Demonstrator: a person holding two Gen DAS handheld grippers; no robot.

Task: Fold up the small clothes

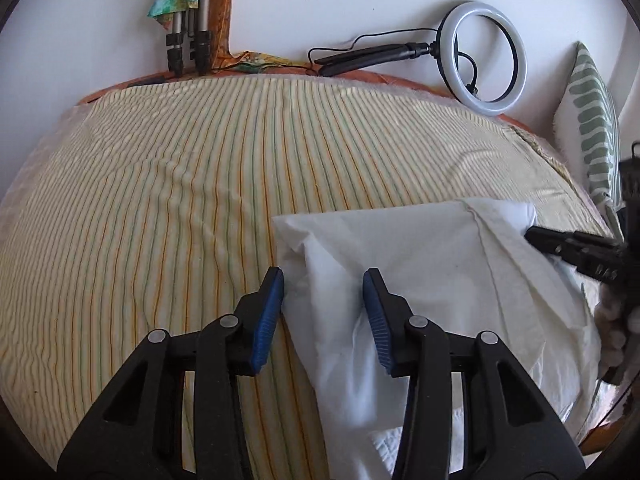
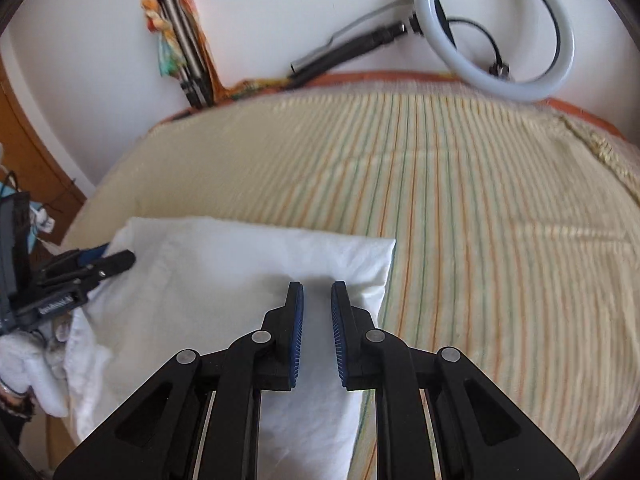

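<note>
A white garment lies folded on the striped bedsheet, near the front edge. My left gripper hovers over the garment's left edge with its blue pads apart; one finger is beside the cloth and the other is over it, and neither presses on it. In the right wrist view the same garment spreads under my right gripper. Its pads stand a narrow gap apart with nothing between them. Each gripper also shows in the other's view: the right gripper at the cloth's right side, the left gripper at its left side.
A ring light on a folded stand leans on the white wall behind the bed. Tripod legs with a colourful cloth stand at the back left. A green-patterned pillow lies at the right. A fluffy white sleeve shows at the near left.
</note>
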